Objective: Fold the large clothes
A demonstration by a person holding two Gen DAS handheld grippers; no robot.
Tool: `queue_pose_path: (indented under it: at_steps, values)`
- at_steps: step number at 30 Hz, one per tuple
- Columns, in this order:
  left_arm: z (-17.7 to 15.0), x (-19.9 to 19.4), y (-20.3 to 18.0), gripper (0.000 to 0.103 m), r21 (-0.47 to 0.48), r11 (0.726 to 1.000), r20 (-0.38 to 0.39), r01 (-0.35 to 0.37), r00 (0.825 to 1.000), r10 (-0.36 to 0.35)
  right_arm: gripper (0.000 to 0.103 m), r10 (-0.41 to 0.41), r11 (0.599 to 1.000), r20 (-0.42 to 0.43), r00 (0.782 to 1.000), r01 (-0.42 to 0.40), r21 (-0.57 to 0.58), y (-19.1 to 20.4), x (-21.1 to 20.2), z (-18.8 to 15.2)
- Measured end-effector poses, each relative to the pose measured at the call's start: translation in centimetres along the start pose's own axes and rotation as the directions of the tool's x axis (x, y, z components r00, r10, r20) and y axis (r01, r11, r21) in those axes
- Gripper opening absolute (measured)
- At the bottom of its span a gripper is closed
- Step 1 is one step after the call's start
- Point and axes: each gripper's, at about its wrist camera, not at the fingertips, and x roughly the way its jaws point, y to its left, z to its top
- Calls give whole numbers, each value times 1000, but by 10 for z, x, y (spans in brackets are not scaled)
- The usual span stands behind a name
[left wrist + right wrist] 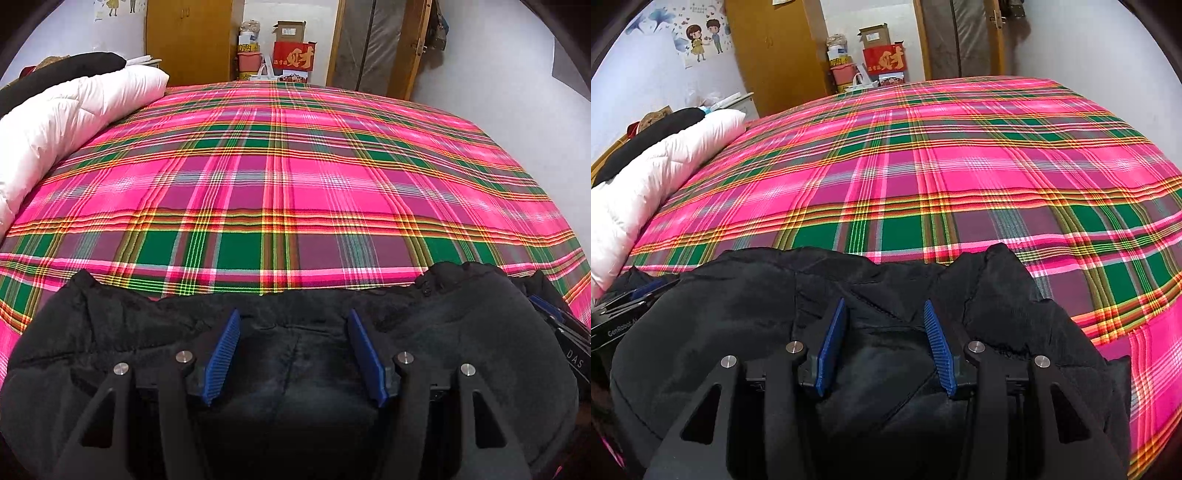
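Note:
A black padded jacket (461,325) lies bunched at the near edge of the bed, its fleecy lining up under my left gripper and its quilted shell (738,302) under my right. My left gripper (293,314) points down onto it with blue pads wide apart. Loose lining sits in the gap and the pads do not pinch it. My right gripper (884,306) stands narrower but open, jacket fabric bulging between its pads without being squeezed. Each gripper shows at the other view's edge: the right gripper (554,317), the left gripper (639,295).
The bed's pink and green plaid sheet (295,177) stretches ahead. A white quilt (66,118) with a dark garment (66,66) on it lies along the left side. Boxes (293,55), a wooden cupboard (188,37) and a door (373,40) stand beyond the bed.

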Motion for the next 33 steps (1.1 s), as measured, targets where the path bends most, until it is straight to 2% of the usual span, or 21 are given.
queue_pose_path:
  at_steps: [6,12,14,16,19,20,21,23,25,27,33]
  values:
    - [1,1,0,64,-1,1000,-5,1,1000,-1,44,-2,1000,-3,1000,2,-2,0,0,1]
    - [16,-17,0,60,28,1000,-43,-10,999,11,44,-1,1000,-64,998,0,-7,1,-17,20]
    - [23,-42,5,60,35,999,-4,-5,1000,5,44,5,1000,-18,1000,-5,-13,0,-48,29]
    - [27,-78,15,60,56,998,68,9,998,-13,44,25,1000,59,998,-24,-21,-4,-86,29]
    - [16,-125,39,60,78,997,183,-26,983,12,46,24,999,134,991,-27,20,-19,-121,13]
    - [10,-131,51,60,67,997,197,-36,980,22,46,13,999,124,992,-17,27,-23,-118,7]
    - [7,-130,63,60,56,997,192,-56,980,45,46,0,1000,102,995,-3,28,-26,-109,3]
    - [-2,-110,88,60,7,995,128,-100,987,99,46,-38,999,37,999,37,27,-34,-80,-10]
    - [-14,-83,108,60,-43,993,45,-112,993,114,46,-49,999,44,998,48,24,-40,-66,-16]
    - [-23,-70,115,61,-74,994,53,-82,995,86,46,-33,998,65,997,30,51,-47,-58,-19]
    - [-24,-43,113,63,-95,993,67,-75,994,81,45,-27,998,65,998,23,55,-50,-40,-22]
